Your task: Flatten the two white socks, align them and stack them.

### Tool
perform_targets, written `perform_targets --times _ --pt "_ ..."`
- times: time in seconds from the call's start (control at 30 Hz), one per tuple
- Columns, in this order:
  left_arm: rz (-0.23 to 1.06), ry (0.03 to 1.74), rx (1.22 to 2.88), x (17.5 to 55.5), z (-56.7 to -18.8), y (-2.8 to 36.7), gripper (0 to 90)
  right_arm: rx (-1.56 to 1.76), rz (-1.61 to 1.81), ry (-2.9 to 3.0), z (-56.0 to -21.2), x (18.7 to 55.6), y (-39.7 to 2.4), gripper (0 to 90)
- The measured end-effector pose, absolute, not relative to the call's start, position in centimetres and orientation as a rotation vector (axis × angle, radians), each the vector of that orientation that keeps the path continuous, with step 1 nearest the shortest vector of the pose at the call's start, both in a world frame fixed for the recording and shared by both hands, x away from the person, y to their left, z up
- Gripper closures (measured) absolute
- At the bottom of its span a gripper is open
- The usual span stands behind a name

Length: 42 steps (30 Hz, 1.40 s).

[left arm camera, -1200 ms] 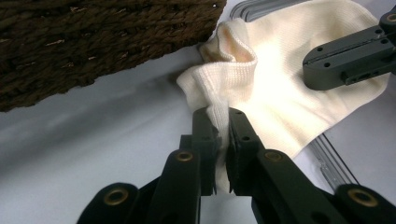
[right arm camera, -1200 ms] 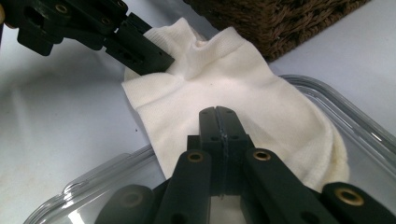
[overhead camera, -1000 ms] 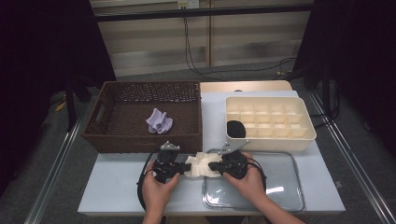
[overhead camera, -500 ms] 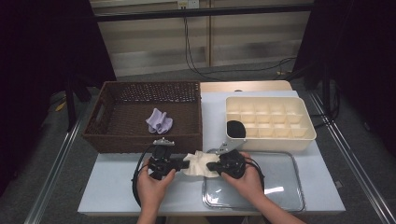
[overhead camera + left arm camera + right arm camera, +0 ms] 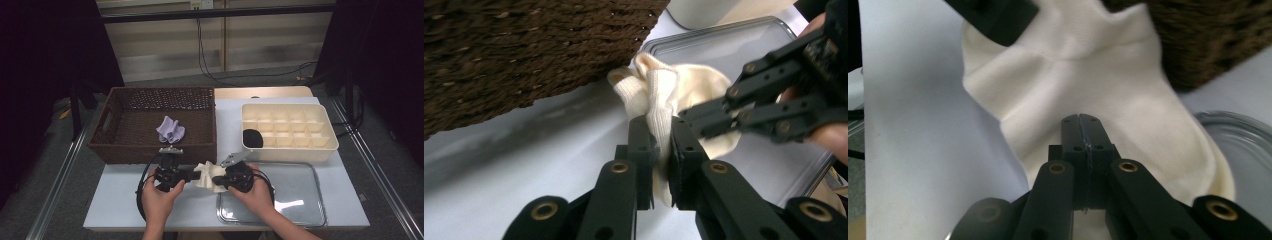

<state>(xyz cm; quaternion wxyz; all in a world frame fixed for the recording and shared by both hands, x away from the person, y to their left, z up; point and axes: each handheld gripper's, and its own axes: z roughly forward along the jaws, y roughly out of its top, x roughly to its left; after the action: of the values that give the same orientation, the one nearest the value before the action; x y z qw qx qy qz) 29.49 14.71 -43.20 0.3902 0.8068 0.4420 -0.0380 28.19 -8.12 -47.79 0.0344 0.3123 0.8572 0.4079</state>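
Note:
A cream sock (image 5: pixel 206 175) hangs just above the white table, near its front edge, stretched between my two grippers. My left gripper (image 5: pixel 192 174) is shut on the ribbed cuff; in the left gripper view its jaws (image 5: pixel 661 135) pinch a fold of the sock (image 5: pixel 659 90). My right gripper (image 5: pixel 216 179) comes in from the right, its jaws pressed together on the sock's other edge (image 5: pixel 684 117). In the right gripper view the jaws (image 5: pixel 1081 122) stand fully together against the sock (image 5: pixel 1088 65).
A dark wicker basket (image 5: pixel 150 150) stands just behind the grippers, with a purple sock (image 5: pixel 170 129) inside. A cream compartment box (image 5: pixel 287 147) at the back right holds a black item (image 5: pixel 252 138). A shallow metal tray (image 5: pixel 300 190) lies under the right hand.
My left gripper has shifted slightly to the left, drawing the sock out a little between the two grippers. The right gripper has stayed put.

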Motion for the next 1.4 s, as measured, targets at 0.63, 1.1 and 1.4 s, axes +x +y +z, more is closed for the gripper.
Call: perform_targets --times 0.63,1.1,1.4 --pt "-0.112 1.163 2.109 29.4 -43.1 14.6 82.2 0.914 1.213 2.665 -47.8 29.0 -5.5 90.0" --pt "-0.126 1.150 2.126 29.2 -42.9 13.9 83.7 0.904 1.233 2.691 -47.2 28.7 -5.6 90.0" --pt "-0.111 1.115 2.200 29.2 -43.8 11.6 82.1 0.949 1.267 2.593 -45.3 29.2 -9.0 90.0"
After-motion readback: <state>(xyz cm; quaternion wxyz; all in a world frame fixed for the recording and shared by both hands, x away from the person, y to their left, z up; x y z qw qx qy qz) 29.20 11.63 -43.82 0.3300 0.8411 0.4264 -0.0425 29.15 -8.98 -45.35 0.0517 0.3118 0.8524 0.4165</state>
